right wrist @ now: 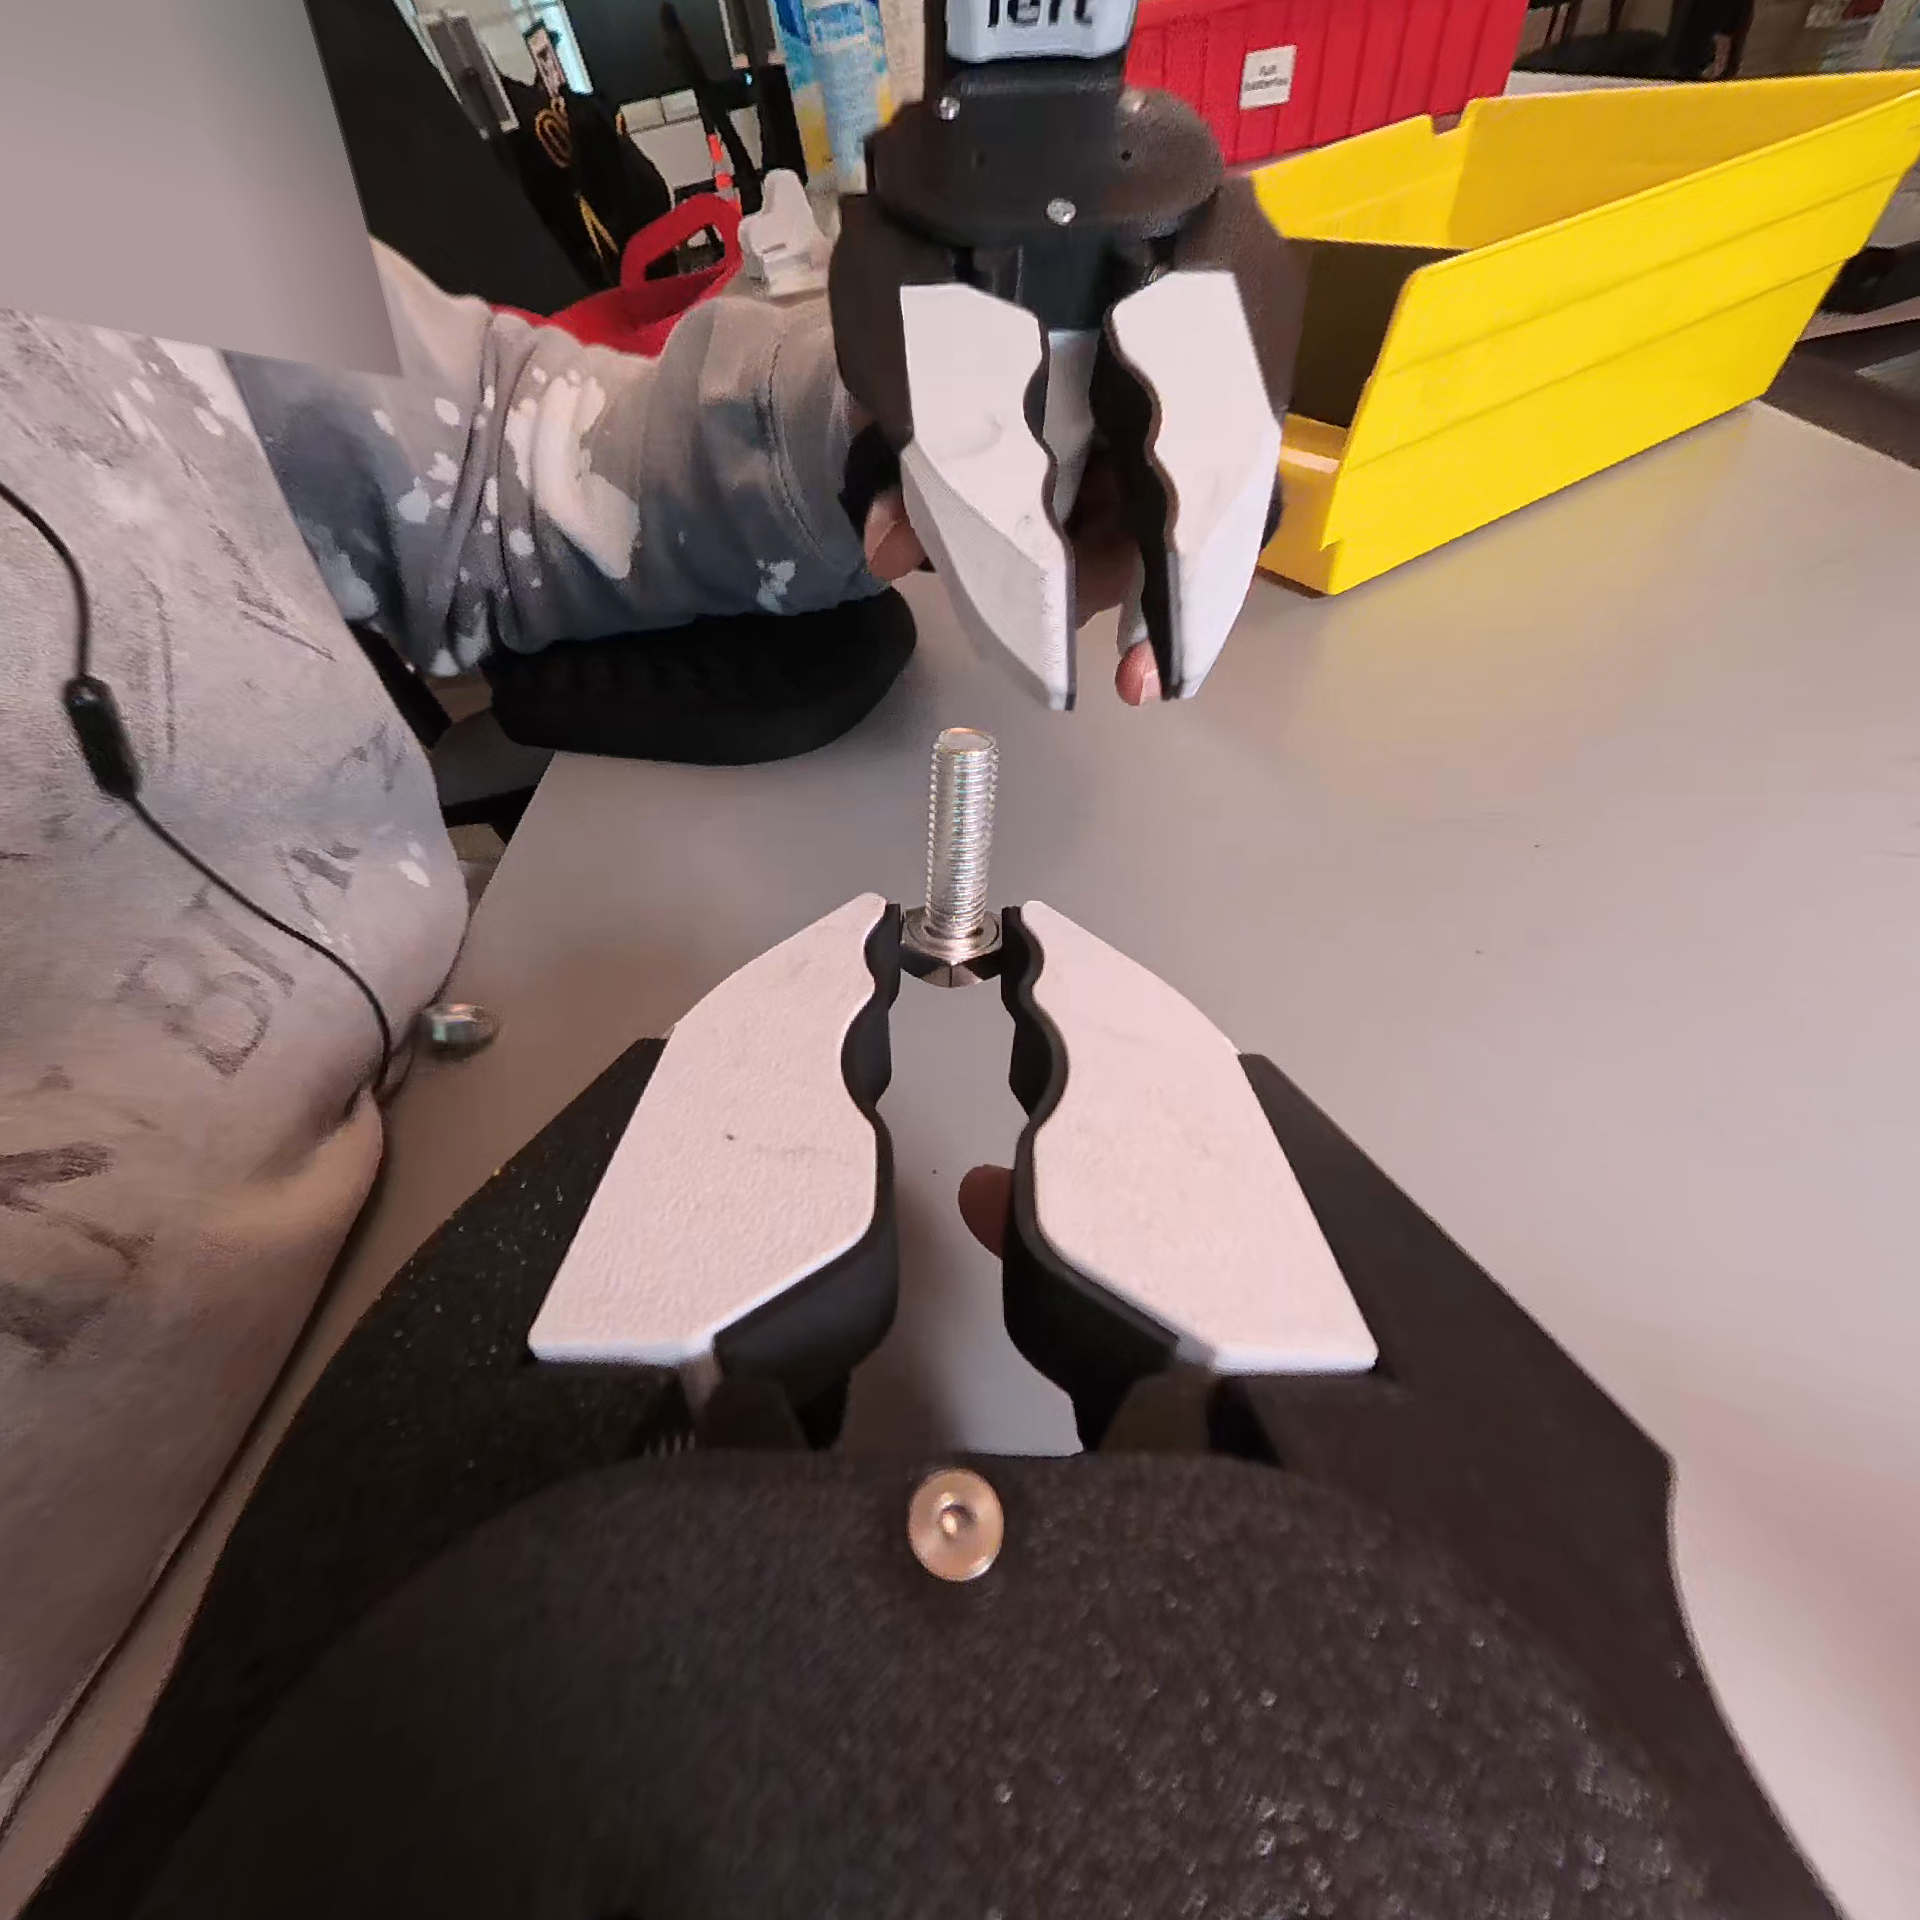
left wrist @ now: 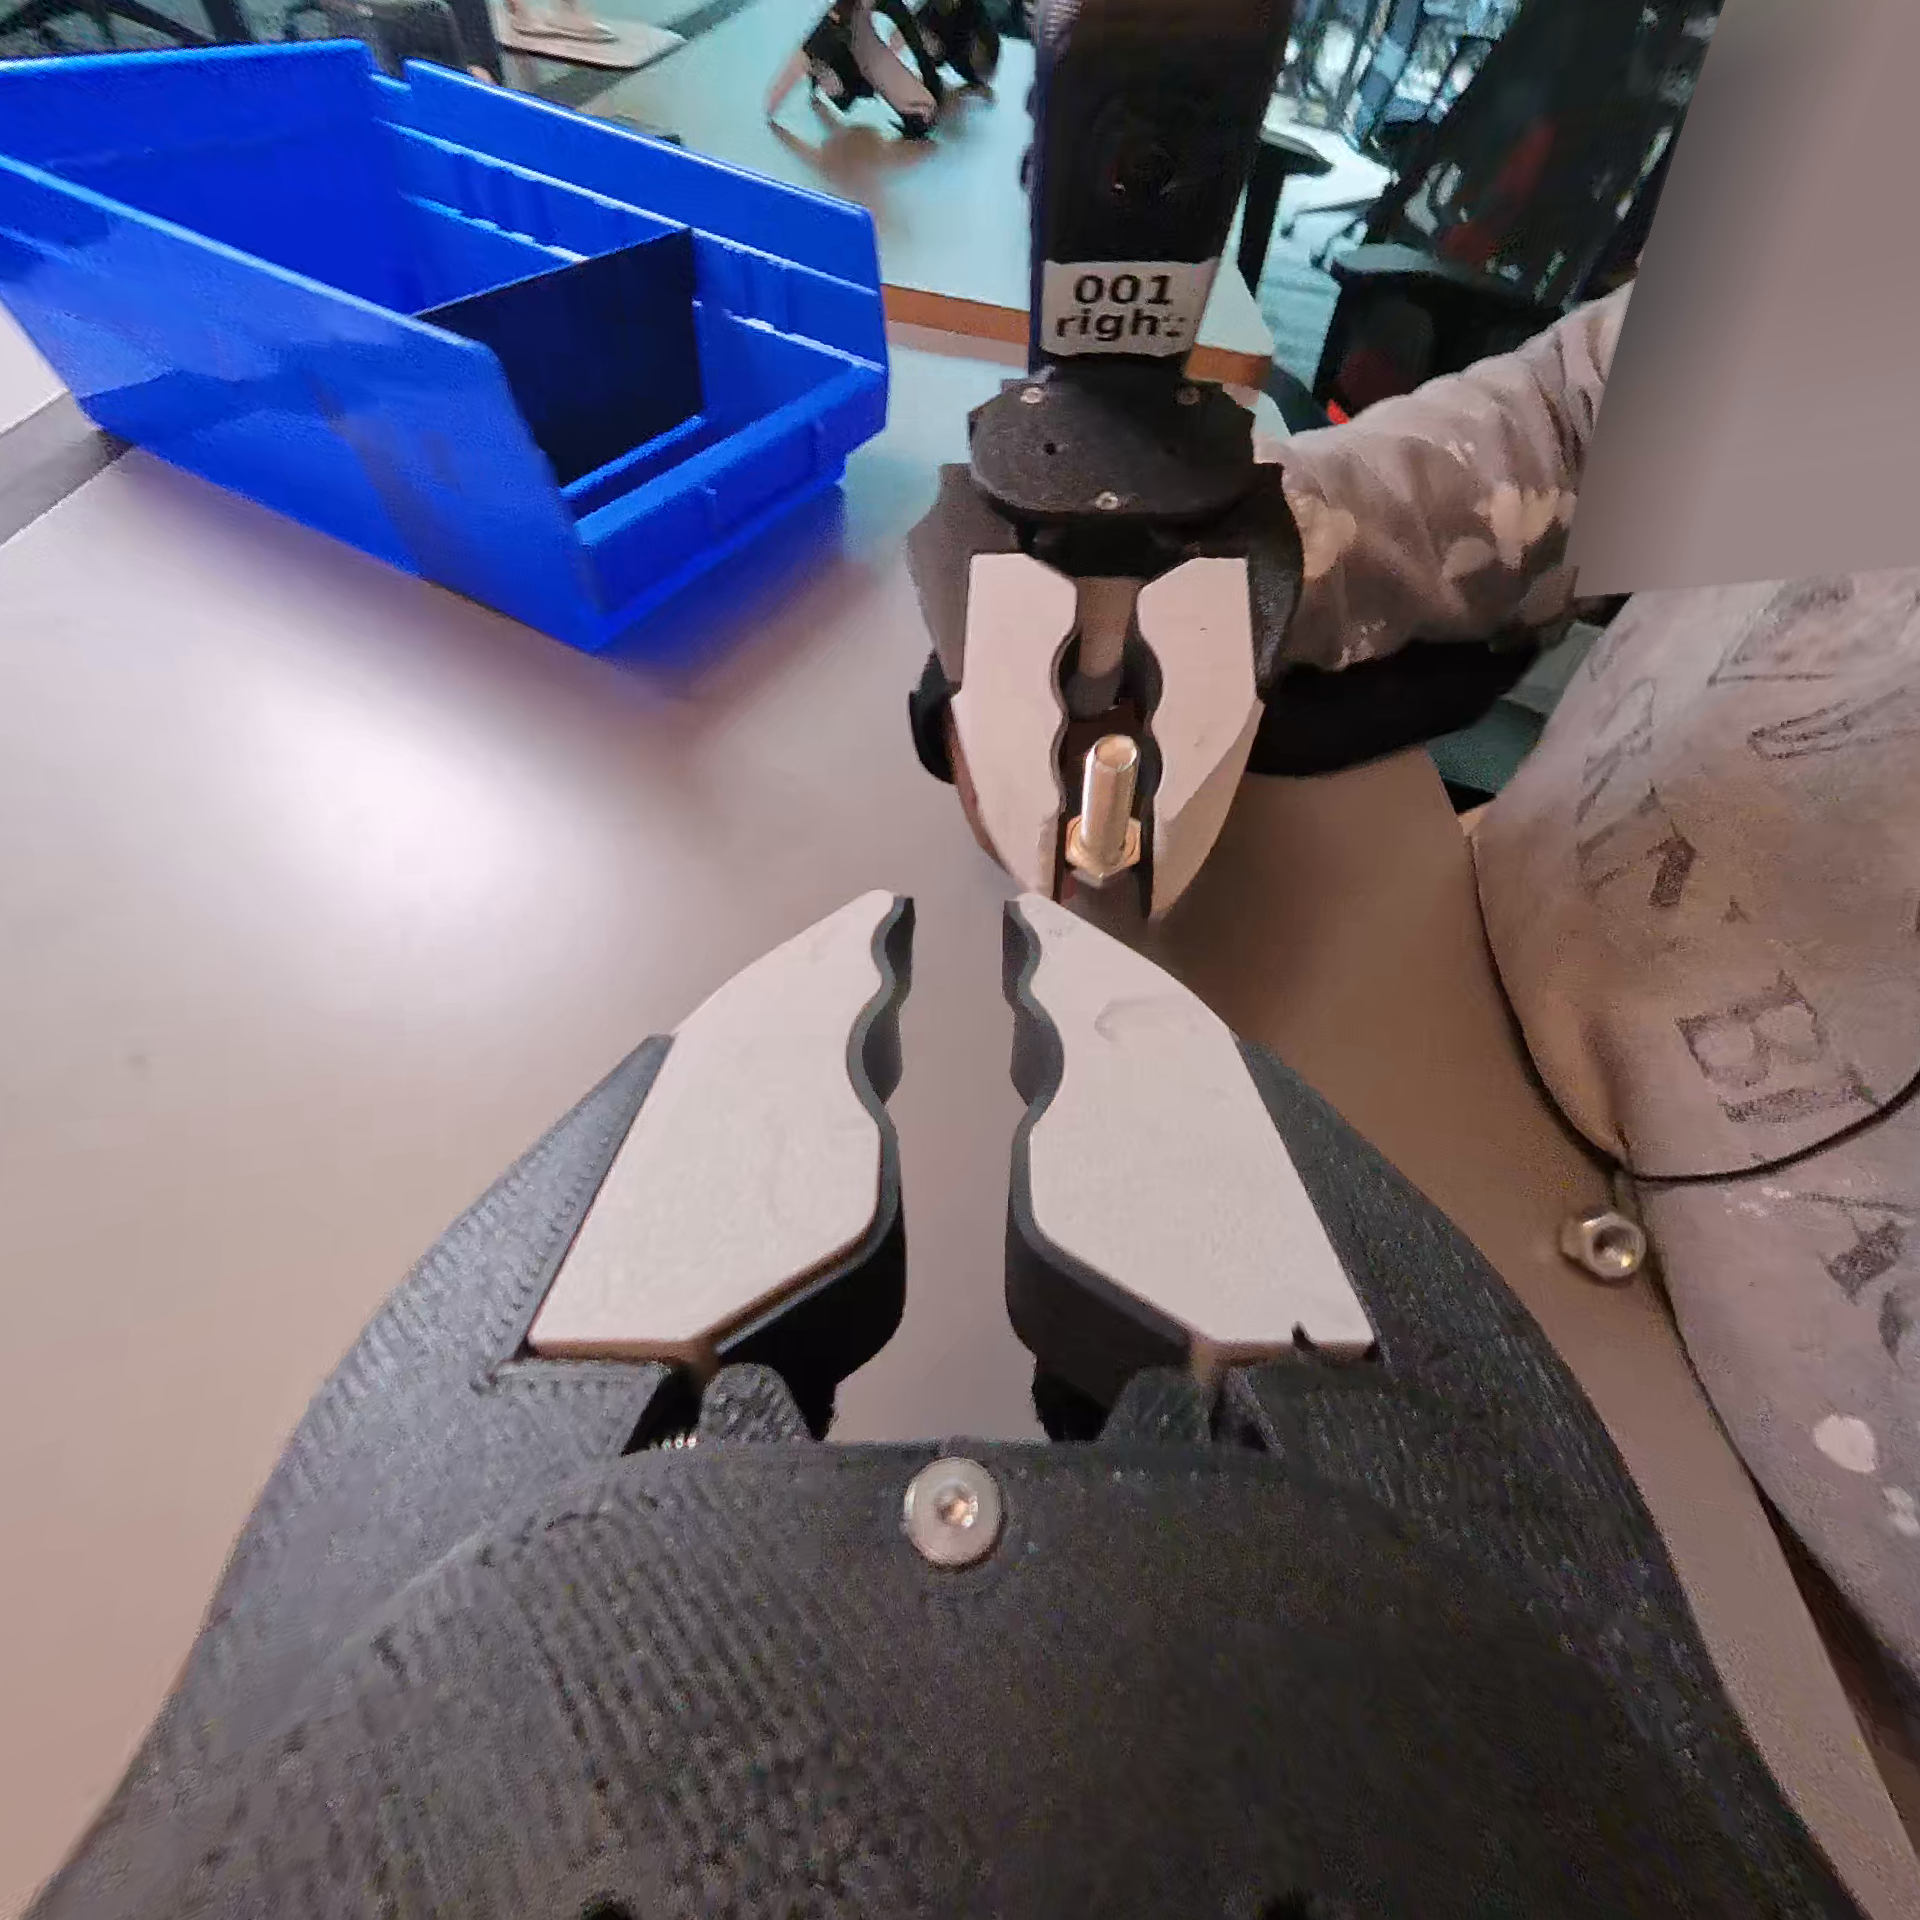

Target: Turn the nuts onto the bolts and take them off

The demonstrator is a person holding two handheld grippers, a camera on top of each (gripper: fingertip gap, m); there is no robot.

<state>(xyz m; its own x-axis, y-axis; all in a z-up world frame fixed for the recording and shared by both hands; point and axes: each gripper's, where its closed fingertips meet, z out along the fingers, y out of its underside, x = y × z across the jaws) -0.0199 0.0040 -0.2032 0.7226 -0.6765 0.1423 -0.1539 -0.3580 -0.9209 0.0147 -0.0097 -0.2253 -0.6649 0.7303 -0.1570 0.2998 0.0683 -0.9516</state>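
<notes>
On the grey bench (right wrist: 1455,935), the right gripper (right wrist: 951,914) clamps the bolt (right wrist: 963,831) by its head; opposite, the left gripper (left wrist: 958,909) (white label on its body) hangs released, a loose nut (left wrist: 1603,1244) nearby.

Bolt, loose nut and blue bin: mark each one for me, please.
bolt (right wrist: 963,831): right wrist view, on the threaded shank, midway up.
loose nut (left wrist: 1603,1246): left wrist view, on its top face beside the hole.
blue bin (left wrist: 343,416): left wrist view, on the near outer side wall.

One bolt (right wrist: 963,831), one nut (left wrist: 1603,1245), two bins (left wrist: 436,312).
</notes>
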